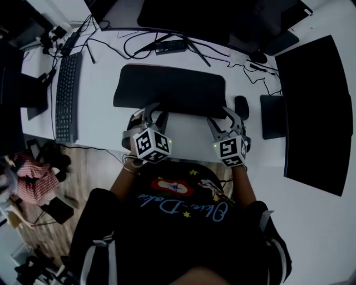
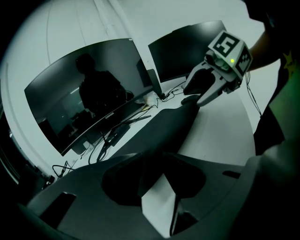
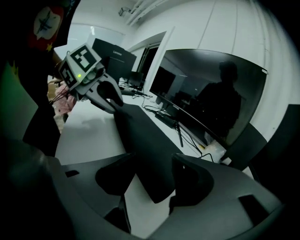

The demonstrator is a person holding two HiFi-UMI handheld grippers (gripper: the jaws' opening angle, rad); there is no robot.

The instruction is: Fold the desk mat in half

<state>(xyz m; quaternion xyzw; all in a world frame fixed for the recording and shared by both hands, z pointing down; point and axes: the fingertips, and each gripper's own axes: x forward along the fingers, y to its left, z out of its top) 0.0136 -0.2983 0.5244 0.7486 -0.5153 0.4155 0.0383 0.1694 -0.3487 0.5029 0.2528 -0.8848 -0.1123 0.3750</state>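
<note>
Desk mat lay flat on counter, before monitor. I had left tongs and right tongs spread, each straddling one near corner, nothing pinched yet. My read: placed so to lift near edge evenly for fold.

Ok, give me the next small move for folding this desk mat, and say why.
Probably close both tongs. The left tongs and right tongs stand open at the near corners of the black desk mat, which lies flat on the white desk. It needs gripping before its near edge can be lifted and carried over to the far edge.
</note>
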